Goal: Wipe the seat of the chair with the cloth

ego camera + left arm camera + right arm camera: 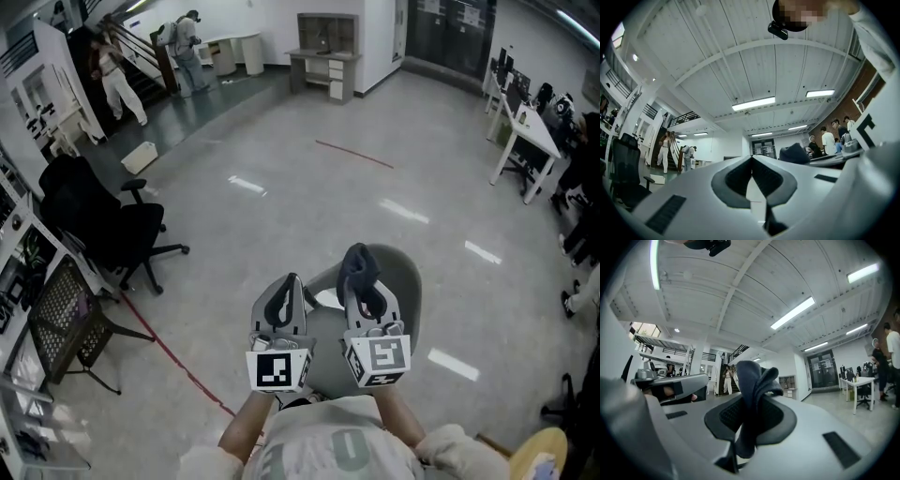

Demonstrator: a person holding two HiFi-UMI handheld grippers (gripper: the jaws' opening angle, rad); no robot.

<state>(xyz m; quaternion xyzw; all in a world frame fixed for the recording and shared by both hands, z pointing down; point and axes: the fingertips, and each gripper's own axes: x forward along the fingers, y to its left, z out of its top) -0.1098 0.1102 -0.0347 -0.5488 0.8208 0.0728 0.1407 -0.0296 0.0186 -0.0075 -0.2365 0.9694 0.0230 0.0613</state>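
Observation:
A grey shell chair (pixel 405 286) stands right below me in the head view, its seat (pixel 326 361) partly hidden behind both grippers. My right gripper (pixel 362 277) is shut on a dark blue-grey cloth (pixel 358 262), which bunches up above the jaws. In the right gripper view the cloth (pixel 753 383) is pinched between the jaws of that gripper (pixel 749 409) and rises in folds. My left gripper (pixel 285 284) sits just left of it, shut with nothing between its jaws; its tips (pixel 752 160) meet in a point. Both grippers are held above the seat, apart from it.
A black office chair (pixel 105 228) and a black mesh chair (pixel 64 321) stand at the left by a desk edge. A red tape line (pixel 180 364) crosses the floor. White desks (pixel 527 139) line the right side. People (pixel 119 77) stand by stairs far back.

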